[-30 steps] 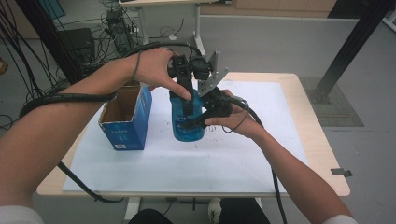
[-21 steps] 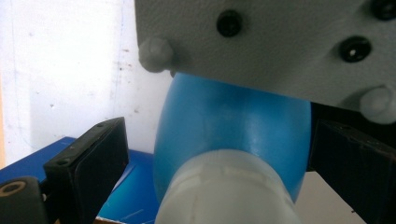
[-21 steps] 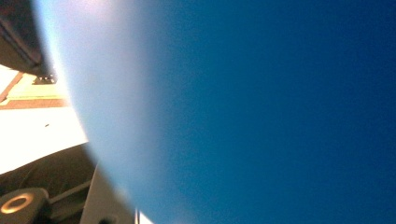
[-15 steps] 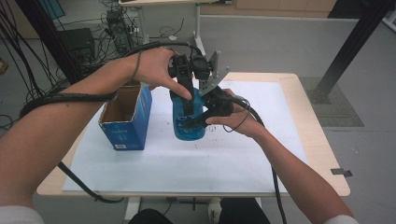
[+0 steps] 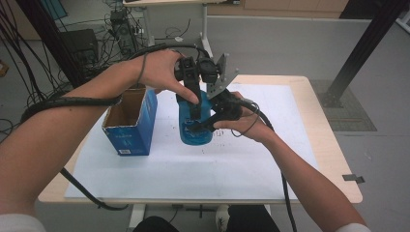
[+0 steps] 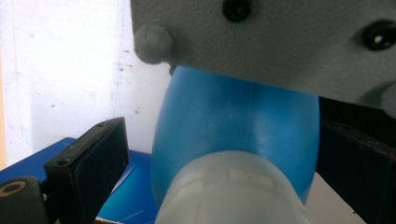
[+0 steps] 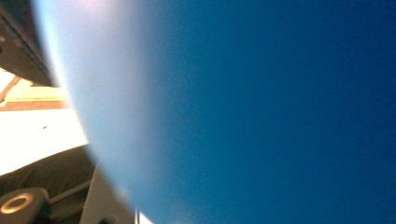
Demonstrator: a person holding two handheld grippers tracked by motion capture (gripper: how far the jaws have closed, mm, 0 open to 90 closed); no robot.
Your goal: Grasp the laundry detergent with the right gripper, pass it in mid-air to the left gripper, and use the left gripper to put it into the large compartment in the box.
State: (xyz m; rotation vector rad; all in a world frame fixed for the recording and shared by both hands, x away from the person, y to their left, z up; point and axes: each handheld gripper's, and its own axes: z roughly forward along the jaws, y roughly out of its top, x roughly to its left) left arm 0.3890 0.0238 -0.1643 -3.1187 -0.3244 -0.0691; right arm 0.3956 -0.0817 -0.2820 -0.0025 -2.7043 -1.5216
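A translucent blue plastic bottle [image 5: 195,126] stands upright on the white sheet [image 5: 183,169] that covers the light wooden table [image 5: 333,159], nearer the far edge than the near one and about midway between the left and right edges. The right gripper [image 5: 205,124] comes in from the right and clamps the bottle low on its body, its black jaws closed against the blue wall; in the right gripper view the blue bottle surface [image 7: 243,112] sits pressed right up to the camera. The left gripper [image 5: 196,94] reaches down over the top of the bottle from above, with the person's left hand [image 5: 162,70] wrapped round its body. In the left gripper view the bottle's whitish ribbed cap [image 6: 231,191] and blue shoulder [image 6: 233,121] lie between the two black jaws; the left pad [image 6: 100,161] stands apart from the bottle with a clear gap, and the right pad sits at the bottle's edge, so these jaws are open around the cap rather than pinching it. Just to the left of the bottle, close but not touching it, an open blue cardboard box [image 5: 129,123] stands upright on the sheet, its brown inside showing. The right hand [image 5: 244,121] holds its gripper level beside the bottle, and a black cable [image 5: 285,193] trails from it toward the table's near edge.
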